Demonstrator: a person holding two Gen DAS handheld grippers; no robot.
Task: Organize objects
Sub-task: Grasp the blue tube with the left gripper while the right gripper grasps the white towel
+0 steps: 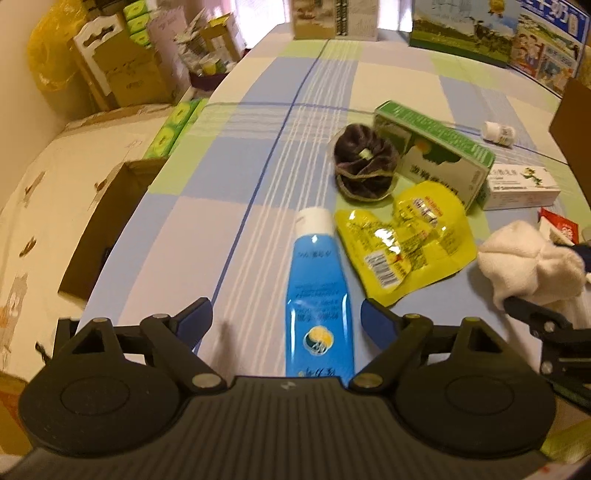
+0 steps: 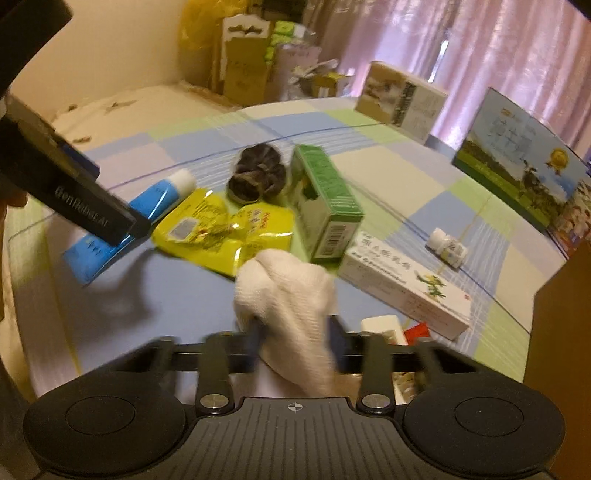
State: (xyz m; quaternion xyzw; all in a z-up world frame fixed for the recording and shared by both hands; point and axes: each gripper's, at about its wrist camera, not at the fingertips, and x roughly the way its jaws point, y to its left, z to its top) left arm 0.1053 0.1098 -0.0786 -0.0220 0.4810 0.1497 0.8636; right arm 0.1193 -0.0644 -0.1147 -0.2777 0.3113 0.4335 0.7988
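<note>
My left gripper (image 1: 286, 315) is open, its jaws on either side of a blue tube with a white cap (image 1: 317, 288) lying on the checked cloth. My right gripper (image 2: 295, 339) is shut on a white sock (image 2: 291, 291), held just above the cloth; the sock also shows in the left wrist view (image 1: 528, 262). Next to the tube lie a yellow pouch (image 1: 410, 243), a dark scrunchie (image 1: 365, 162), a green box (image 1: 436, 155), a white box (image 1: 521, 186) and a small white bottle (image 1: 498, 133). The left gripper's body (image 2: 70, 184) hangs over the tube (image 2: 147, 206) in the right wrist view.
Large printed cartons (image 1: 495, 33) stand at the table's far edge. A brown box (image 2: 561, 332) rises at the right. A small red and white pack (image 2: 402, 328) lies by the right gripper. An open cardboard box (image 1: 107, 225) and stacked boxes (image 1: 122, 70) sit left of the table.
</note>
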